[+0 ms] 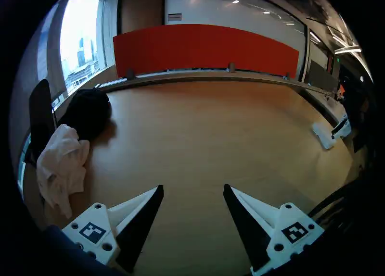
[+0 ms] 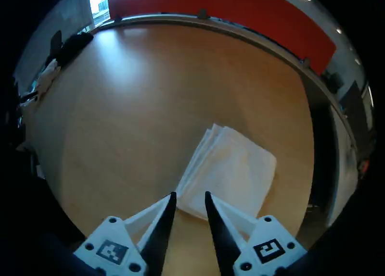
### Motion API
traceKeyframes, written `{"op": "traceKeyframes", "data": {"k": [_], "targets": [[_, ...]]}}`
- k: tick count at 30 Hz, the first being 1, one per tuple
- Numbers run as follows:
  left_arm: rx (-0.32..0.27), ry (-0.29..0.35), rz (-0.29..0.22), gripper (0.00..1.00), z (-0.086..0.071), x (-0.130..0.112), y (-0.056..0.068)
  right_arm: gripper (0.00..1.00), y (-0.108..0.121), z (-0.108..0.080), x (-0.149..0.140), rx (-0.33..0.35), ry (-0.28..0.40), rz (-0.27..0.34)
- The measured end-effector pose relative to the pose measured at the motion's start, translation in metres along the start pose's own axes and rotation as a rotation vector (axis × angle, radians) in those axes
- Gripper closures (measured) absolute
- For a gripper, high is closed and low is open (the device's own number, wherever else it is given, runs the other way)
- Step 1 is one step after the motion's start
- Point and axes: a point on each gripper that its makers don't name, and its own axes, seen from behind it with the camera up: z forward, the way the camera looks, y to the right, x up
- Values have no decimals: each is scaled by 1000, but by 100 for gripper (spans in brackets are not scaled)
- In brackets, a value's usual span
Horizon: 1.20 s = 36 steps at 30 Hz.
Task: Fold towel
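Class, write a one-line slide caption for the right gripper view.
Right tool, narrowly open, poised at the near edge of a folded white towel lying on a wooden table.

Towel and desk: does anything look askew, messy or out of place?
The folded towel lies neat, its layers fanned. A crumpled pale cloth sits bunched at the edge of the desk beside a black bag.
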Motion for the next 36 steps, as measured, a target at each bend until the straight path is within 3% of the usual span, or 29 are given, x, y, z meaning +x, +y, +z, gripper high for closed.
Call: {"op": "traceKeyframes", "data": {"k": [2,3,20,29,36], "targets": [[0,1,0,8,0,0,-1,3,3,0,1,-10,4,9],[0,1,0,8,0,0,-1,0,4,0,2,-14,6,15],[-5,8,-3,8,3,3,1,0,6,-2,9,-35,47,92],[-7,10,-11,8,5,5,3,0,7,-5,22,-62,112,183],[-4,13,-15,8,8,7,4,0,3,-3,26,-82,156,295]]}}
